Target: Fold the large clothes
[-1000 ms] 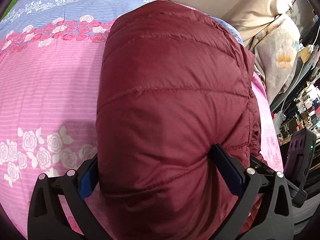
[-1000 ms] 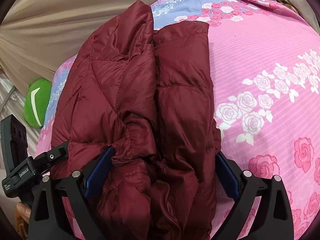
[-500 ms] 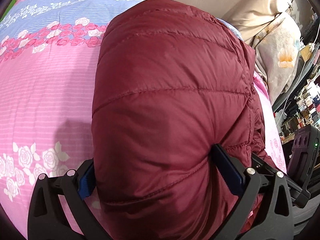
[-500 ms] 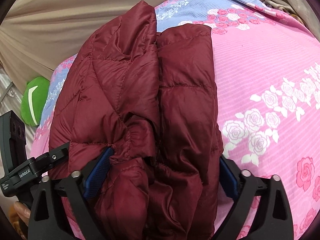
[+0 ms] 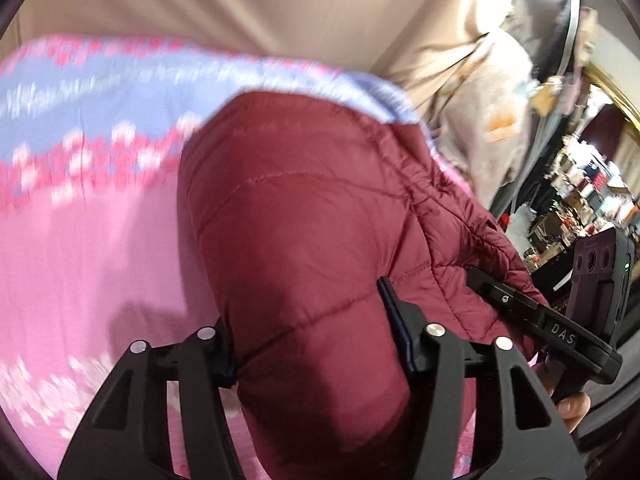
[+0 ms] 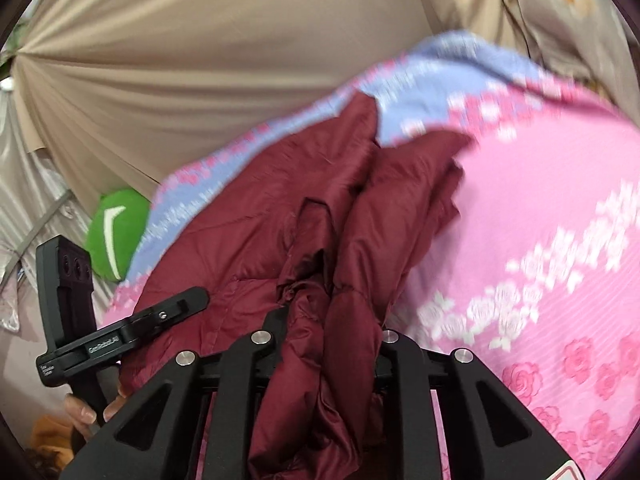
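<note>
Pink rose-print bedsheet (image 6: 540,216) with a blue band spreads ahead of both grippers, beige curtain (image 6: 180,60) draped beyond it, a green plush (image 6: 116,232) off to the right gripper's left, cluttered shelves (image 5: 580,200) blurred far right of the left one.

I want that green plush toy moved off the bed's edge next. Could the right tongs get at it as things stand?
Probably not yet. The right tongs are shut on the maroon jacket, whose bulk lies between them and the green plush toy; the left tongs also cross that side.
</note>
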The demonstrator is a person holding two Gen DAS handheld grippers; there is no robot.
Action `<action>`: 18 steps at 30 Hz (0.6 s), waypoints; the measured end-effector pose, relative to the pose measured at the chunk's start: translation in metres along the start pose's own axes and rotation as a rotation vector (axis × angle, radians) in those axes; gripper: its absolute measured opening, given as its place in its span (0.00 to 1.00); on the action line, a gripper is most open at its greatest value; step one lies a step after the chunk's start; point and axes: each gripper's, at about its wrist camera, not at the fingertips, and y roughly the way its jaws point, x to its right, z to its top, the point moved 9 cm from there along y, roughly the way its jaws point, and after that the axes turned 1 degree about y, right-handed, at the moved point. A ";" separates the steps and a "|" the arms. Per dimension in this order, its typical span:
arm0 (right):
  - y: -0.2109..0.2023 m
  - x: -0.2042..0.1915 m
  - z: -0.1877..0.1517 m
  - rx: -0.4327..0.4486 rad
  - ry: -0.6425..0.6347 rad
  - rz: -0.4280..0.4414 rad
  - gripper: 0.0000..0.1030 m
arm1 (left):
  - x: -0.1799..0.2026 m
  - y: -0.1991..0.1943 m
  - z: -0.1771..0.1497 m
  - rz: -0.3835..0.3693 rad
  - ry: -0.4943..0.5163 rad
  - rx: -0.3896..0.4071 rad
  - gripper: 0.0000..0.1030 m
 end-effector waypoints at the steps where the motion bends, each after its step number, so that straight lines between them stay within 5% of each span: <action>1: -0.008 -0.008 0.005 0.025 -0.015 -0.001 0.18 | 0.005 -0.012 0.008 -0.011 0.018 0.030 0.51; 6: -0.054 -0.060 0.036 0.188 -0.132 0.021 0.18 | 0.019 -0.071 0.045 -0.047 0.098 0.195 0.51; 11: -0.085 -0.113 0.069 0.343 -0.233 0.109 0.18 | 0.020 -0.136 0.082 -0.005 0.189 0.389 0.51; 18: -0.062 -0.180 0.104 0.442 -0.308 0.275 0.20 | -0.016 -0.192 0.126 0.100 0.284 0.592 0.53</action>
